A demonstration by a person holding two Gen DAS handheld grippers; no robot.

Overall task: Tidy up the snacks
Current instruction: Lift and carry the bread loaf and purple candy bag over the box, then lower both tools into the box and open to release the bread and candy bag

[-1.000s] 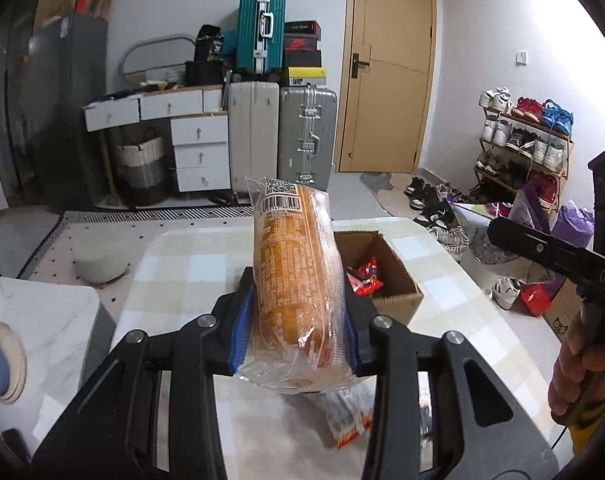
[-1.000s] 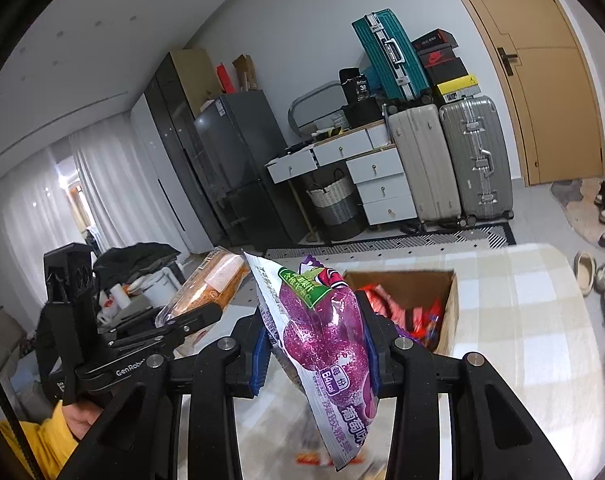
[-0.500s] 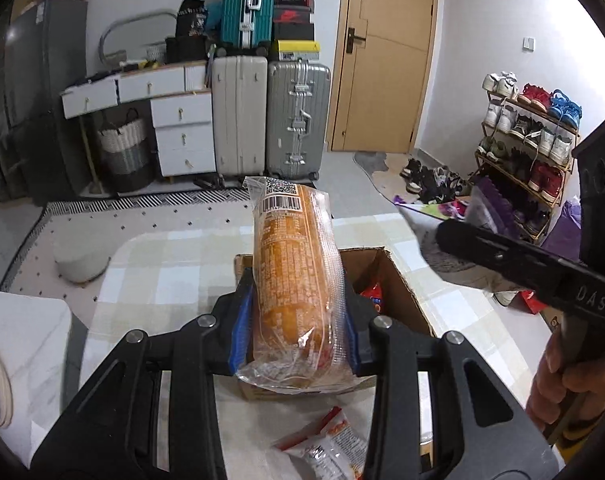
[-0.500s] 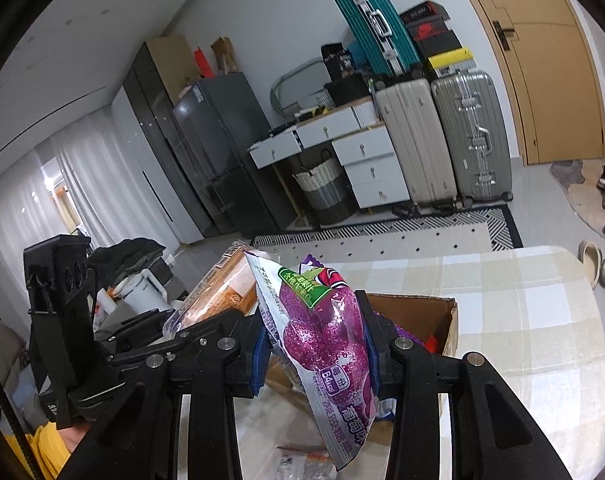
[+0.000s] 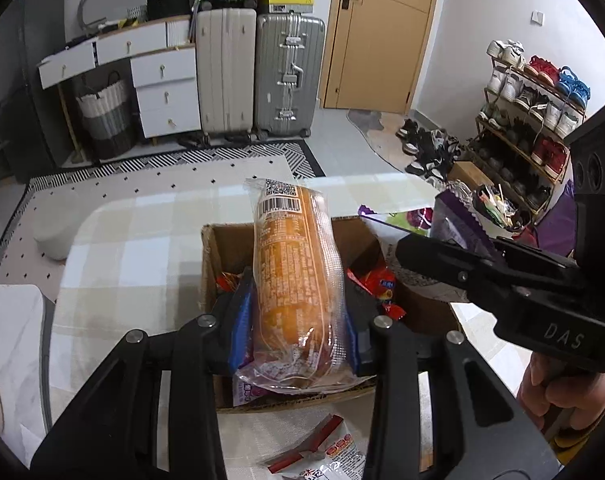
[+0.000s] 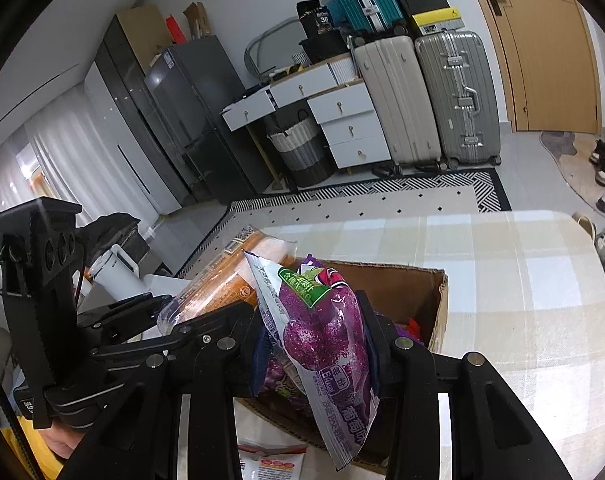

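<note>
My left gripper (image 5: 296, 320) is shut on a long orange snack pack in clear wrap (image 5: 294, 264) and holds it over the open cardboard box (image 5: 222, 240), which holds several red snack packets (image 5: 376, 280). My right gripper (image 6: 314, 344) is shut on a purple grape-candy bag (image 6: 322, 332), held above the same box (image 6: 422, 292). The orange pack (image 6: 226, 284) and left gripper (image 6: 134, 320) show at the left of the right wrist view. The right gripper and its purple bag (image 5: 454, 220) show at the right of the left wrist view.
The box stands on a table with a checked cloth (image 5: 122, 248). A red-and-white snack packet (image 5: 326, 456) lies on the table in front of the box. Suitcases (image 5: 258, 76), drawers and a shoe rack (image 5: 534, 92) stand beyond the table.
Both grippers have moved forward and down toward the box, each still holding its pack. The box now lies directly under both packs.
</note>
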